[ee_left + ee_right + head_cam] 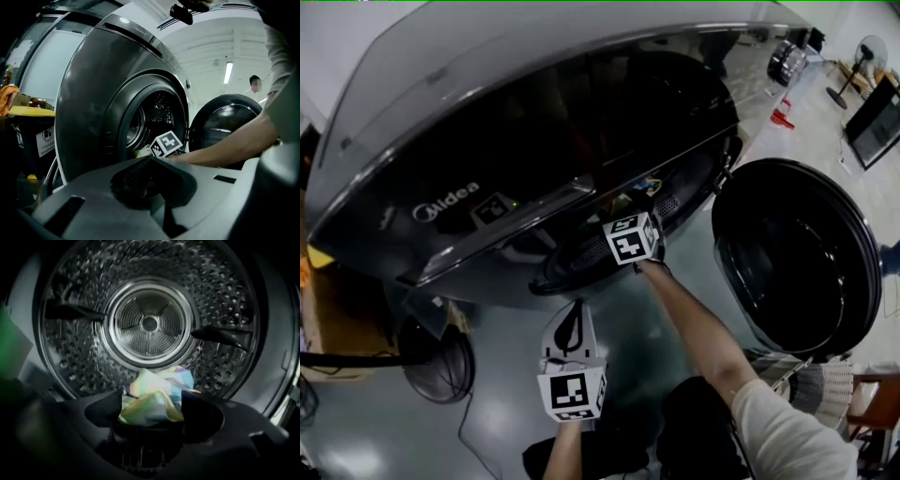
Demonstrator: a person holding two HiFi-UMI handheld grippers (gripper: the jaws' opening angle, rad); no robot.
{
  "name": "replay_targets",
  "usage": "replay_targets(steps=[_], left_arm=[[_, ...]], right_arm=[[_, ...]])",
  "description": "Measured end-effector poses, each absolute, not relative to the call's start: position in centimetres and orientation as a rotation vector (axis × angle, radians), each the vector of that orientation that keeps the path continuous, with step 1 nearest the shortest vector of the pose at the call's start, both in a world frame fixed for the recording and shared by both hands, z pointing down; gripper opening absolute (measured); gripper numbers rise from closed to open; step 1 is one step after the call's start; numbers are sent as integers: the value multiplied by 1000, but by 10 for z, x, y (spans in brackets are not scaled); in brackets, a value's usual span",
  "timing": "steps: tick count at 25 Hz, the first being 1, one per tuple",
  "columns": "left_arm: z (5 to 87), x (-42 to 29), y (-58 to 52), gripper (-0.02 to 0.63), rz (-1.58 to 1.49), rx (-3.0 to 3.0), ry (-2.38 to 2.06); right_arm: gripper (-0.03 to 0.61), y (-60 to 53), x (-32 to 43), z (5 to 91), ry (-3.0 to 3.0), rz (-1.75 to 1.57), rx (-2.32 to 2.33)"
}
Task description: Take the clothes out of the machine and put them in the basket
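a: right side?
b: right gripper [152, 409] is in the mouth of the washing machine [487, 141], pointing into the drum [150, 324]. jaws wide apart. a crumpled cloth [157, 394] in pale yellow, green and blue lies low at the front of the drum, between the jaws. pads don't look pressed on it.
a: left?
b: left gripper [572, 314] is outside, low in front of the machine, aimed at the opening. jaws together, nothing in them.
a: door?
b: door [797, 253] swung fully open, to the right of the opening. bare forearm [694, 328] runs from lower right up to the right gripper's marker cube [633, 237].
a: surroundings?
b: left gripper view shows a dark bin with a yellow lid [30, 126] left of the machine, and a person [254, 86] standing well behind the door.
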State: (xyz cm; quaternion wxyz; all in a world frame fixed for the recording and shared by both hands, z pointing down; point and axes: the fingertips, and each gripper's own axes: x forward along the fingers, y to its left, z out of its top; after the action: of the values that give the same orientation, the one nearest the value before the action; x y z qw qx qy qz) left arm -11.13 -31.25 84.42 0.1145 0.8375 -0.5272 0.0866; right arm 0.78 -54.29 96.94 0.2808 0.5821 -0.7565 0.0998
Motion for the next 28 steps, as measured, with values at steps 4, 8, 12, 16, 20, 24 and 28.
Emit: replay_targets(steps=[4,8,12,16,20,24,28], left_arm=[[833,-117,-316,18,203,2462,-1569],[828,-119,-320,18,166,2457,-1572],[829,-117,-323,18,158,2463,-1563],[828,-111,-323,18,162,2468,-1543],[826,-110,-318,18,177,2455,-1538],[824,-114,-305,18,237,2408,-1541],[778,-110,-294,18,223,2412,-1535]], right_arm=[[329,-541,14,975,-1903,225,1529],[166,-545,31,978,-1805,185,1533],[32,-542,37,972,-1807,148,1531],[29,-537,37,967,-1897,188,1558],[28,-527,40,938,-1992,175,1631],[28,-511,43,895,-2076,187,1687],[28,-481,42,847,-2134,209,1695]])
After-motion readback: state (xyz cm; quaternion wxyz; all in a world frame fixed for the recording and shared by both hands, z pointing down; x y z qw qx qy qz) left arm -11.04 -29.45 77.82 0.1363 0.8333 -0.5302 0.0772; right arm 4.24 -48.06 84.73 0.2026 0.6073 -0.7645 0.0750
